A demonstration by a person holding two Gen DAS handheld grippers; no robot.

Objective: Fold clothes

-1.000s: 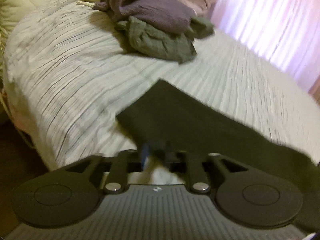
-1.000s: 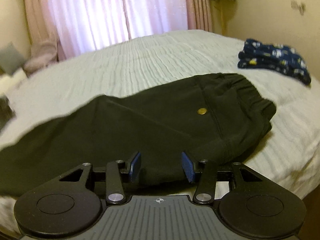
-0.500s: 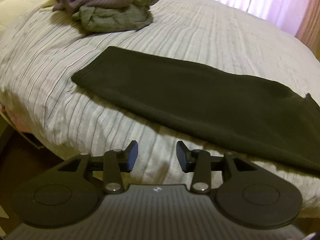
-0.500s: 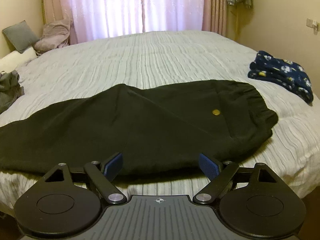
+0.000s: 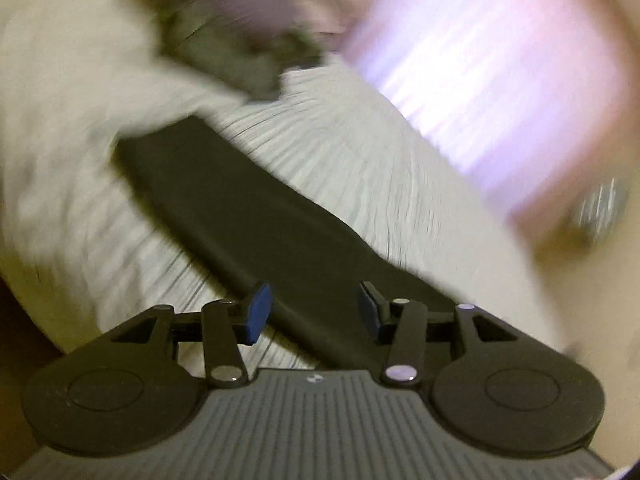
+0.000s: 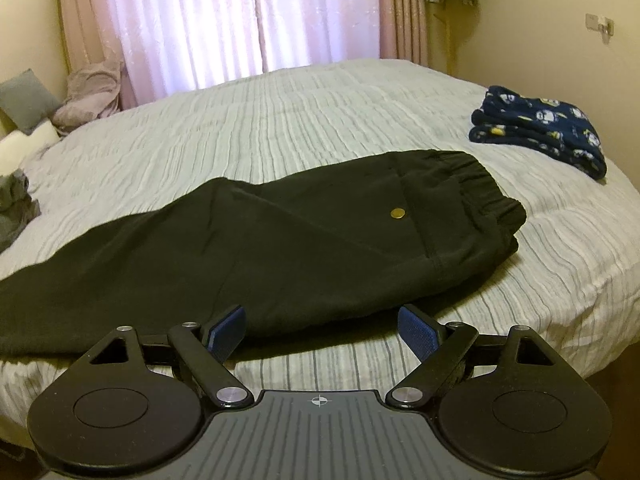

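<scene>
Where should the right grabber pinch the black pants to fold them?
Probably the elastic waistband of the black pants, coming from the near edge of the bed. It is thick and bunched, and the open right gripper sits just short of that end.

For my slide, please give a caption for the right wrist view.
Open right gripper at the near edge of black trousers laid flat on a striped bed.

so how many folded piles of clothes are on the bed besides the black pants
1: the navy patterned pile near the bed's far right edge. A grey and purple heap by the pillows looks unfolded; the view is blurred, so more may be hidden.
</scene>
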